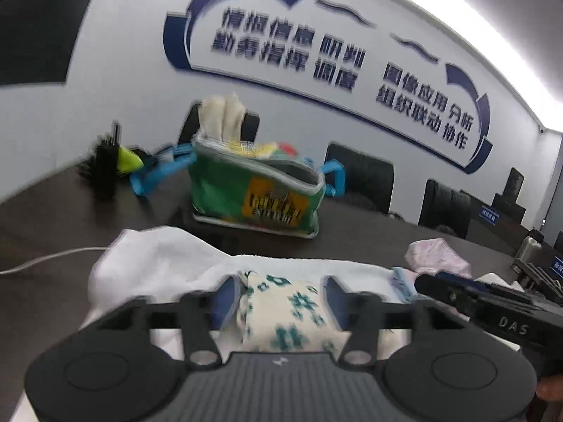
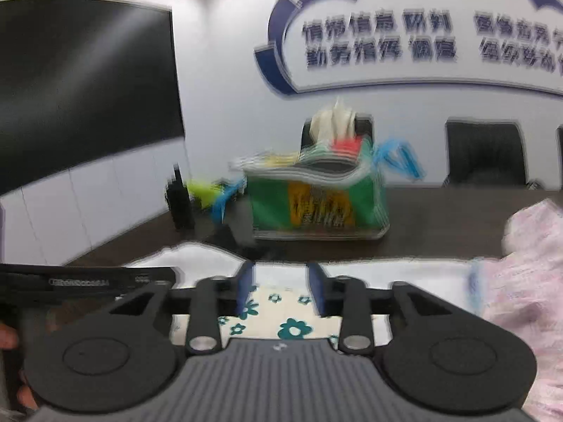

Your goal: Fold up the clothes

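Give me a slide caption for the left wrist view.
Left claw open around a folded floral cloth on a white towel, green bag behind on the dark table.

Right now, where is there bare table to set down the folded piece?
Free: the dark table right of the green bag, behind the pink cloth. In the left view, another bare strip lies left of the bag, between the walkie-talkie and the white towel. Crowded: the near edge, where the towel, floral cloth and both grippers bunch.

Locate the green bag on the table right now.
In both wrist views the green bag stands mid-table beyond the white towel, with a black brush to its left and office chairs behind.
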